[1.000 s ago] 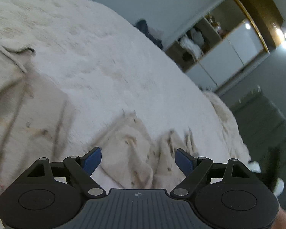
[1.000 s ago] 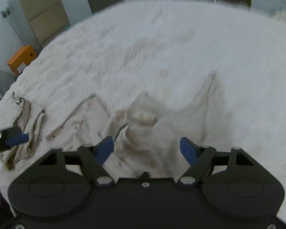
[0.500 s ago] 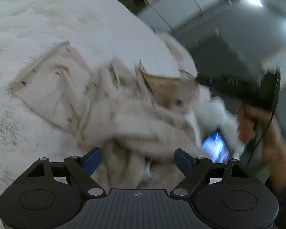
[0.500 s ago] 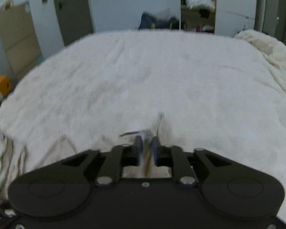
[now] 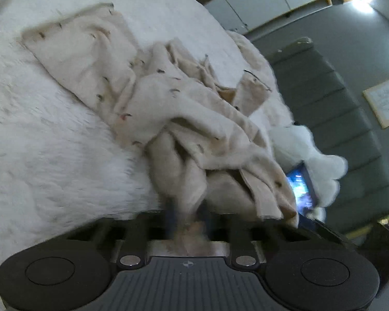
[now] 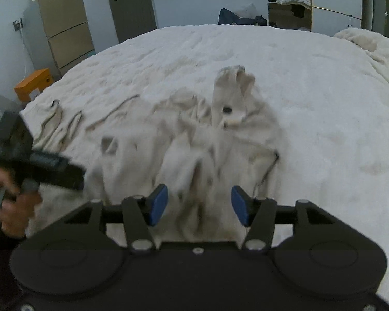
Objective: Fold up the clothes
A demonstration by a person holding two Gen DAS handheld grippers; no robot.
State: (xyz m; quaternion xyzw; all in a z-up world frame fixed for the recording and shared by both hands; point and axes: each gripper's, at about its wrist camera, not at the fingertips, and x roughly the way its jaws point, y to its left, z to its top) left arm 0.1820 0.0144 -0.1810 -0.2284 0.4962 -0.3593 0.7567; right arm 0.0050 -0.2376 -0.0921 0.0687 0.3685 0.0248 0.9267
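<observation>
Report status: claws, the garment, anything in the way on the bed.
Left claw shut on cream garment. Right claw opening, pads clear of cloth. Garment crumpled on white blanket, unfolded. Phone beside the heap.

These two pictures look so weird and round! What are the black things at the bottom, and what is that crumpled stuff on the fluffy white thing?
A person holds a pinching tool in each hand, and each tool has a small wide-eyed camera, which bends the view. One picture looks out from the left gripper, the other from the right gripper. The black shapes are the tools themselves. The fluffy white thing is a blanket on a bed. On it lies a crumpled cream garment. The left gripper has pinched shut on a bunch of it. The right gripper's blue fingers are opening, with cloth lying between them but not squeezed. The hand at the side holds the left tool.
</observation>
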